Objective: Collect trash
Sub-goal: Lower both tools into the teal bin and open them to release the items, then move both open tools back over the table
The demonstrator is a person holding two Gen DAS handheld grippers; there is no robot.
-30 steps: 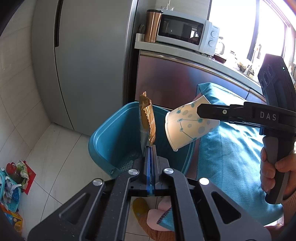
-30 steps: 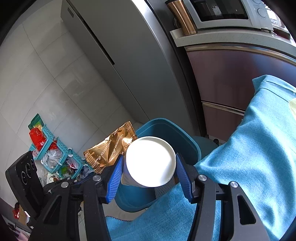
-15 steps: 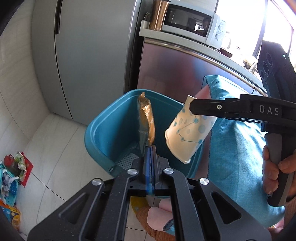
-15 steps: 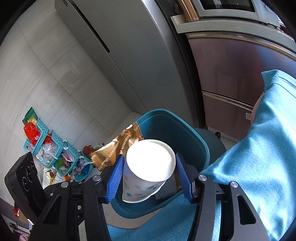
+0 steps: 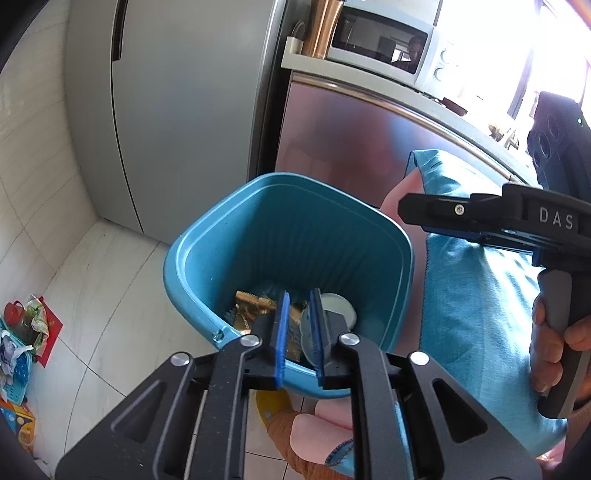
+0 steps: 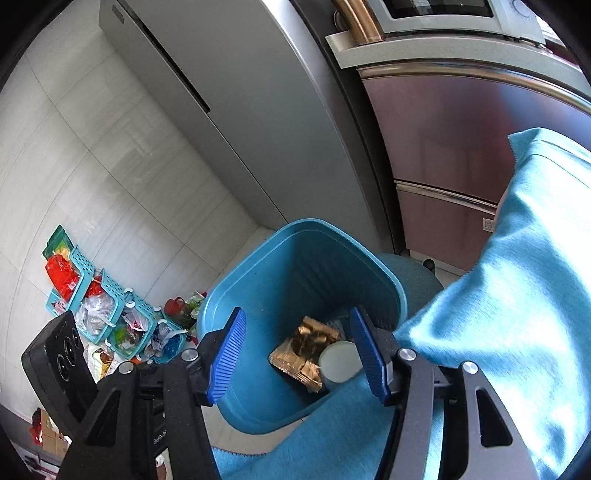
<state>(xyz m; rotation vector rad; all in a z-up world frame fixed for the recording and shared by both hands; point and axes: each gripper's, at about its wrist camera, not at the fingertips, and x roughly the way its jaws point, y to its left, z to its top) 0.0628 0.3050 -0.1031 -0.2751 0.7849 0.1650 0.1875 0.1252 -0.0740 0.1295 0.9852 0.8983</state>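
A blue trash bin point(image 5: 288, 179) point(image 6: 306, 222) stands on the floor below both grippers. At its bottom lie a gold snack wrapper point(image 5: 255, 306) point(image 6: 306, 347) and a white paper cup point(image 5: 338, 308) point(image 6: 340, 360), side by side. My left gripper point(image 5: 297, 295) hangs over the bin's near rim; its jaws are opening, a narrow gap with nothing between them. My right gripper point(image 6: 295, 317) point(image 5: 443, 221) is above the bin's right side, its jaws opening wide and empty. A person's hand point(image 5: 554, 332) holds its handle.
A grey fridge point(image 5: 177, 110) and a steel cabinet point(image 5: 351, 140) with a microwave point(image 5: 380, 40) and a copper tumbler point(image 5: 325, 26) stand behind the bin. A teal cloth point(image 6: 517, 314) hangs at the bin's right. Teal baskets with bags point(image 6: 92, 302) sit on the floor, left.
The wrapper left my left gripper and the cup left my right gripper; both now lie in the bin. The left jaws have parted slightly and both views look further down into the bin.
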